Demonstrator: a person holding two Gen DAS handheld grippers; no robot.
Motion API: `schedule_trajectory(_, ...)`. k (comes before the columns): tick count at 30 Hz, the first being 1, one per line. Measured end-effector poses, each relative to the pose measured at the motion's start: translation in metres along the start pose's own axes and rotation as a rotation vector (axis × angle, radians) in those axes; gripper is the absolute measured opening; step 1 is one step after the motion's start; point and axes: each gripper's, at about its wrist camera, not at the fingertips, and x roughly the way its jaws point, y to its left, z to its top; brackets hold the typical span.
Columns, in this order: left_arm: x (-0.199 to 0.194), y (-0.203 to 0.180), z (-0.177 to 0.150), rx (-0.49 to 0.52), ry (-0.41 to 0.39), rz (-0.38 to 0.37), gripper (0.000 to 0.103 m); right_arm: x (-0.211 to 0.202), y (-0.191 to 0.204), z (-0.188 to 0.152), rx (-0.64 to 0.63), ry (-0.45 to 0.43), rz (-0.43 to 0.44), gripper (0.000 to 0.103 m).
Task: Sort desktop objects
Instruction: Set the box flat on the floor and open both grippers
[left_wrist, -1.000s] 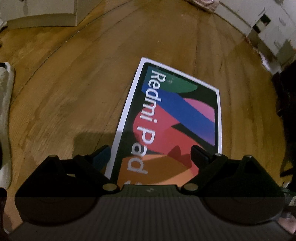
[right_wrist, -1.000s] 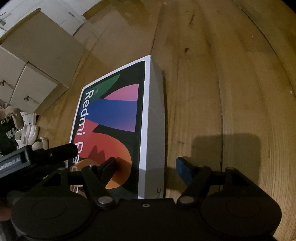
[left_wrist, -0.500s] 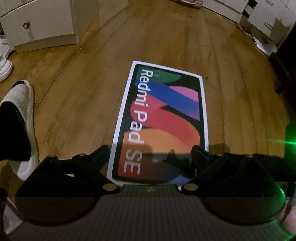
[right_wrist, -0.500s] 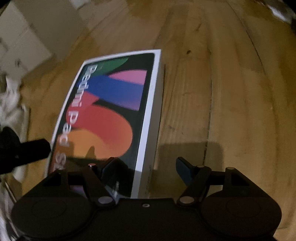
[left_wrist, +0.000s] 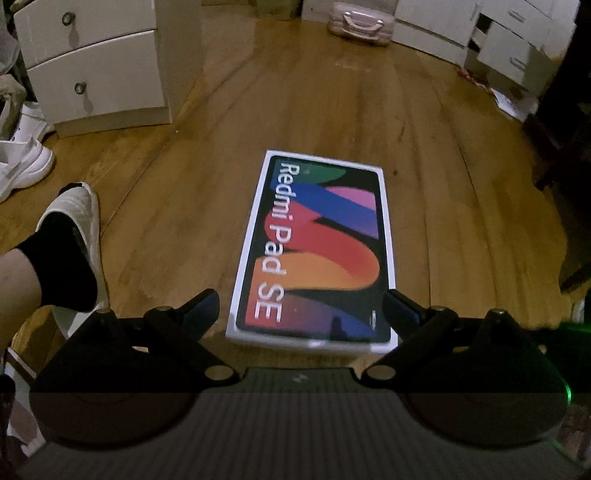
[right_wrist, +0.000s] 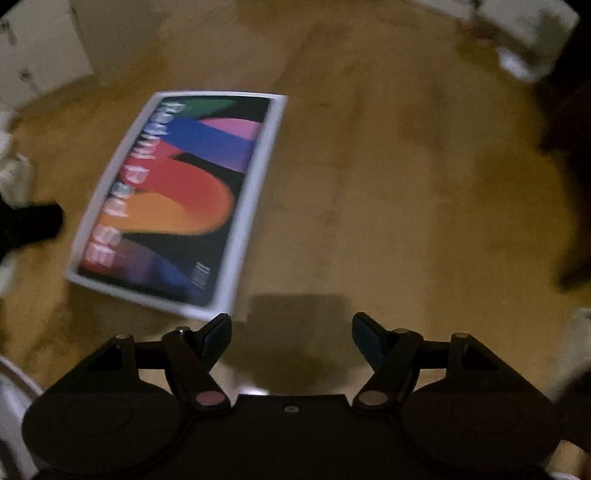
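A flat white Redmi Pad SE box (left_wrist: 314, 251) with a colourful lid lies on the wooden floor. My left gripper (left_wrist: 301, 306) is open and empty, hovering above the box's near end with a finger on each side and clear of it. In the blurred right wrist view the box (right_wrist: 177, 199) lies to the left. My right gripper (right_wrist: 291, 328) is open and empty, above bare floor to the right of the box's near corner.
A white drawer cabinet (left_wrist: 92, 62) stands at the far left, with white shoes (left_wrist: 22, 162) beside it. A person's foot in a black sock and white slipper (left_wrist: 74, 236) is at the left. White cabinets (left_wrist: 498, 40) and a pink case (left_wrist: 358, 24) stand at the far end.
Both grippers have pulled up and back from the box, which now lies free on the floor with its whole lid in view. The right gripper has moved to the right of it.
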Motion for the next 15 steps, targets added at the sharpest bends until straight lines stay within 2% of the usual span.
schedule_trajectory(2, -0.003, -0.004, -0.005, 0.019, 0.001, 0.010, 0.096, -0.008, 0.004, -0.003, -0.029, -0.043, -0.018, 0.079)
schedule_trajectory(4, -0.003, -0.007, -0.009, 0.040, 0.007, 0.015, 0.097, -0.010, 0.000, -0.002, 0.025, -0.055, 0.028, 0.079)
schedule_trajectory(7, 0.000, -0.006, -0.013, 0.025, 0.016, -0.020, 0.099, -0.011, -0.007, -0.007, 0.086, -0.049, 0.078, 0.080)
schedule_trajectory(10, 0.003, -0.001, -0.024, 0.004, 0.039, -0.057, 0.101, -0.009, -0.011, -0.017, 0.120, -0.059, 0.040, 0.080)
schedule_trajectory(12, 0.007, 0.005, -0.030, -0.018, 0.063, -0.029, 0.101, -0.005, -0.002, -0.022, 0.112, -0.078, 0.002, 0.080)
schedule_trajectory(15, 0.008, 0.009, -0.031, -0.023, 0.042, 0.004, 0.101, -0.007, 0.006, -0.024, 0.116, -0.109, 0.019, 0.080)
